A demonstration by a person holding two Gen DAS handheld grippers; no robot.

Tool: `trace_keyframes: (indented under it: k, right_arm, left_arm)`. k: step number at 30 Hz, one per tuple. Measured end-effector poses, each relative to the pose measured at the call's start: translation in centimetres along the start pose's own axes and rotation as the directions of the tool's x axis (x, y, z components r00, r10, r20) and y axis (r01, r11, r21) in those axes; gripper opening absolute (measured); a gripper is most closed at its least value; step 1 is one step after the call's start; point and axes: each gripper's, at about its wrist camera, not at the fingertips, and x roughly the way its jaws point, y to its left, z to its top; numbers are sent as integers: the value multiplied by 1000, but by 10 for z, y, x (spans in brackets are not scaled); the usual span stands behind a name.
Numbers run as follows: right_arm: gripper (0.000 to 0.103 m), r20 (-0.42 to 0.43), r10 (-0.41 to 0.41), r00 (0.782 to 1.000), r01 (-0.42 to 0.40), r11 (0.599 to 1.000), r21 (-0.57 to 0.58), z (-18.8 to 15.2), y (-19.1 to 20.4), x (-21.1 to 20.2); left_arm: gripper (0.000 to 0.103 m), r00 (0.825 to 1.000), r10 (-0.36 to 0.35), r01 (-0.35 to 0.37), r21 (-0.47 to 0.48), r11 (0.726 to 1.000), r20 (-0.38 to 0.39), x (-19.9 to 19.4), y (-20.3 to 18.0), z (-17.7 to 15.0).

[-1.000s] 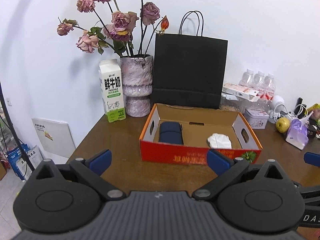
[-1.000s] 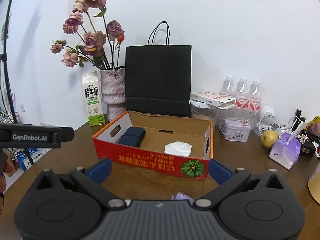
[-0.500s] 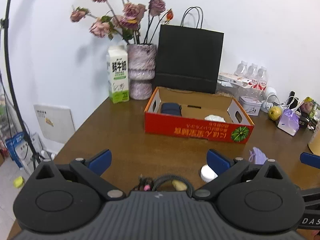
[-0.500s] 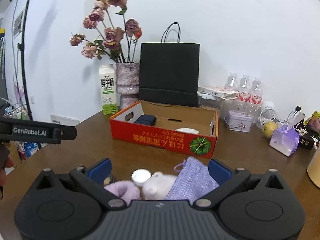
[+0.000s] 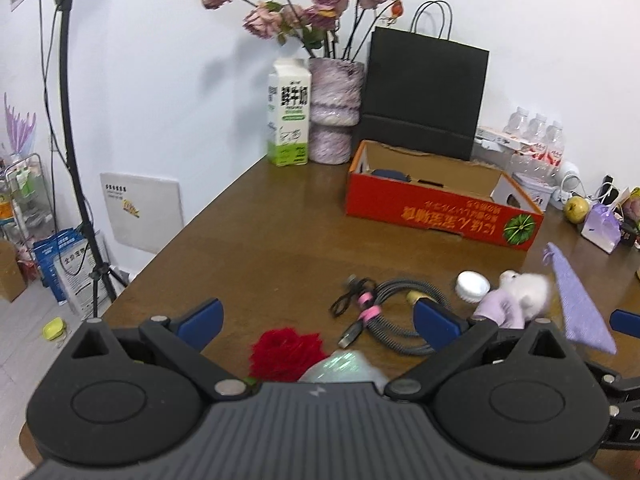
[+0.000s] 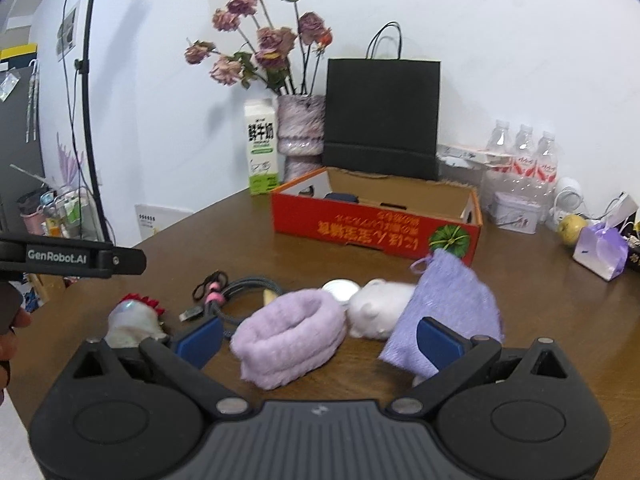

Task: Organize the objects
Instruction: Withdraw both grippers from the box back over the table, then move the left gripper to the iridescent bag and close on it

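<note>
A red cardboard box (image 5: 440, 204) (image 6: 376, 222) sits mid-table with a dark blue case inside. In front of it lie loose items: a coiled cable (image 5: 394, 310) (image 6: 230, 290), a white cap (image 5: 473, 285), a white plush toy (image 6: 378, 308), a purple pouch (image 6: 450, 312) and a rolled purple cloth (image 6: 288, 336). A toy with a red comb (image 5: 286, 350) (image 6: 134, 320) lies nearest. My left gripper (image 5: 318, 320) is open above the red-combed toy. My right gripper (image 6: 320, 340) is open, and the purple cloth lies between its fingers, untouched.
A milk carton (image 5: 289, 112), a vase of dried roses (image 5: 334, 112) and a black paper bag (image 5: 424, 88) stand behind the box. Water bottles (image 6: 524, 160), a tin, an apple (image 6: 572, 226) and a small purple gift box (image 6: 600, 250) crowd the right. The table's left edge drops to the floor.
Both grippers have pulled back from the box and risen. The loose items at the table's front have come into view under them. Both stay open.
</note>
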Motion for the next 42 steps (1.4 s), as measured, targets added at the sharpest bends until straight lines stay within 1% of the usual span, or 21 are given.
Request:
trace_keyframes:
  k: [5, 9, 16, 21, 26, 30, 31, 33, 35, 36, 38, 41, 42]
  right_arm:
    - [103, 12, 20, 1000, -20, 1000, -13, -3, 12, -2]
    - [103, 18, 26, 1000, -26, 999, -20, -5, 20, -3]
    - [103, 10, 12, 1000, -11, 999, -33, -11, 26, -2]
    - [103, 4, -5, 1000, 5, 999, -40, -16, 24, 0]
    - [103, -8, -17, 1000, 16, 999, -34, -21, 20, 4]
    - [103, -16, -22, 1000, 22, 999, -26, -25, 16, 6]
    - [103, -17, -23, 1000, 23, 999, -24, -25, 16, 6]
    - [103, -20, -25, 999, 25, 1000, -19, -27, 14, 8]
    - [103, -23, -26, 999, 26, 1000, -13, -28, 13, 9]
    - [103, -24, -26, 999, 26, 1000, -11, -29, 12, 10]
    - [103, -26, -26, 999, 25, 1000, -9, -30, 12, 12]
    - [103, -27, -24, 999, 24, 1000, -10, -31, 11, 14]
    - [103, -27, -24, 999, 24, 1000, -9, -30, 11, 13]
  left_arm:
    - [103, 1000, 23, -23, 13, 1000, 11, -6, 13, -9]
    - [103, 1000, 9, -9, 28, 1000, 8, -8, 16, -13]
    - [103, 1000, -14, 16, 79, 997, -25, 1, 5, -28]
    - [103, 998, -24, 28, 83, 996, -52, 12, -1, -41]
    - [103, 999, -19, 23, 90, 996, -50, 22, -7, -50]
    - [100, 999, -13, 18, 93, 996, -52, 31, -10, -54]
    - [98, 998, -15, 20, 92, 996, -57, 33, -11, -55]
    - [91, 998, -19, 25, 90, 996, -67, 38, -11, -58]
    - [79, 997, -24, 31, 86, 996, -77, 42, -11, -60]
    - [76, 996, -29, 36, 82, 996, -82, 43, -11, -61]
    - [56, 995, -44, 51, 78, 996, -92, 45, -11, -62]
    - [45, 997, -31, 38, 100, 994, -72, 41, -12, -62]
    - [44, 997, -37, 43, 101, 994, -69, 40, -12, -62]
